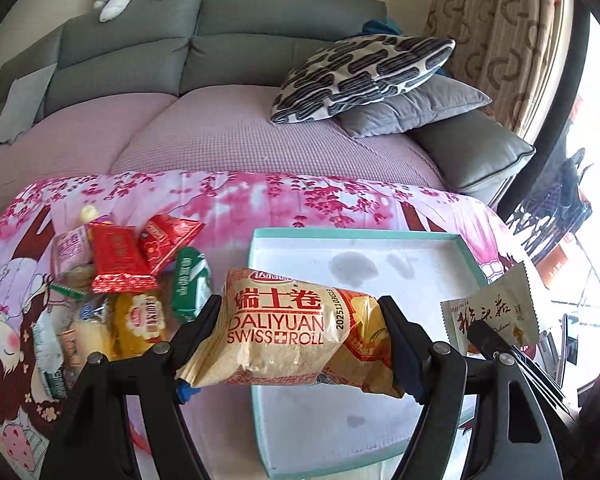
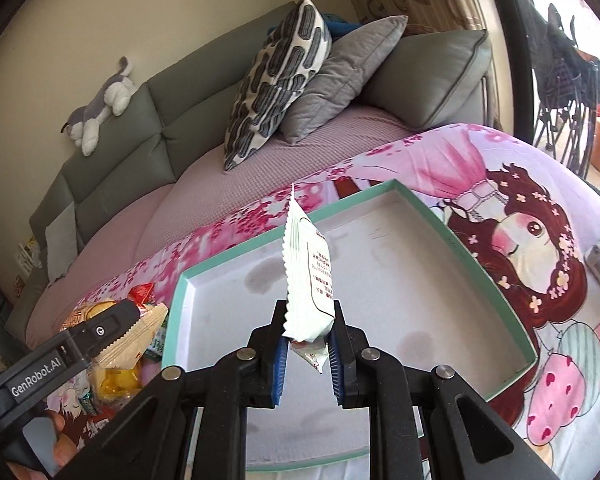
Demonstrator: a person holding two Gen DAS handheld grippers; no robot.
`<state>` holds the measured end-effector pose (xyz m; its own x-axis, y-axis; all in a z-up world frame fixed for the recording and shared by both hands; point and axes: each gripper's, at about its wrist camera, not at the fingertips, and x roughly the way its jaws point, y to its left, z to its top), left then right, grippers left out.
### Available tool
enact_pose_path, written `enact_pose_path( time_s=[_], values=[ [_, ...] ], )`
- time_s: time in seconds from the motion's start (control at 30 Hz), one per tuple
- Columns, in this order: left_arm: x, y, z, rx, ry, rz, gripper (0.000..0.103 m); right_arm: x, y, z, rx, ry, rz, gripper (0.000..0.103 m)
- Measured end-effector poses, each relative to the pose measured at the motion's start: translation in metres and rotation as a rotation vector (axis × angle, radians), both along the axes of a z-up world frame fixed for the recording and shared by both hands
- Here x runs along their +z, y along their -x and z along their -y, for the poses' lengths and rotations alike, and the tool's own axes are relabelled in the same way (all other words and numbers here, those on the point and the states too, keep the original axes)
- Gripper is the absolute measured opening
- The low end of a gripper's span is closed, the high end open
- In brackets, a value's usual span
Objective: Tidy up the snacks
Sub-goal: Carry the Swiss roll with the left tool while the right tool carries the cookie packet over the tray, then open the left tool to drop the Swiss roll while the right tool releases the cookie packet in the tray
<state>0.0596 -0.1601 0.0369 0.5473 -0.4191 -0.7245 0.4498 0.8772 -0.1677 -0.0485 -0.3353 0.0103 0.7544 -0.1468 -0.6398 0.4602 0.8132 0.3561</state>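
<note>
Left gripper (image 1: 300, 332) clamps Swiss roll pack (image 1: 284, 332) crosswise above tray (image 1: 466, 252); label reads "DALIYUAN SWISS ROLL", date code "20251103". Right gripper (image 2: 308, 354) pinched tight on white sachet (image 2: 310, 280), upright over tray; sachet print too small to read. Gripper body marked "GenRobot.AI". Snack pile (image 1: 116, 280) left of tray on pink cloth (image 1: 260, 196).
</note>
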Motion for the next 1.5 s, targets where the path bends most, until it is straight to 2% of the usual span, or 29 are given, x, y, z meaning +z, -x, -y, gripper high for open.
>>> enact_pose_path(
  time_s=[0.23,0.47,0.83,1.33,1.43,1.5],
  values=[
    [-0.023,-0.007,0.030,-0.041,-0.022,-0.004,0.077,-0.006,-0.002,0.020,-0.042,0.007,-0.017,0.019],
    [-0.035,-0.015,0.046,-0.061,-0.039,0.020,0.077,-0.022,-0.022,0.036,-0.048,-0.018,-0.053,0.019],
    [-0.051,-0.043,0.064,-0.058,-0.052,-0.011,0.077,-0.033,-0.049,0.043,-0.033,0.001,-0.088,0.019],
    [-0.060,-0.055,0.072,-0.029,-0.093,-0.073,0.079,-0.035,-0.049,0.046,-0.032,-0.001,-0.118,0.020],
    [-0.060,-0.054,0.073,-0.022,-0.107,-0.086,0.079,-0.034,-0.049,0.045,-0.040,0.023,-0.141,0.025],
    [-0.059,-0.053,0.072,-0.019,-0.110,-0.086,0.080,-0.033,-0.048,0.044,-0.046,0.046,-0.159,0.031]
  ],
)
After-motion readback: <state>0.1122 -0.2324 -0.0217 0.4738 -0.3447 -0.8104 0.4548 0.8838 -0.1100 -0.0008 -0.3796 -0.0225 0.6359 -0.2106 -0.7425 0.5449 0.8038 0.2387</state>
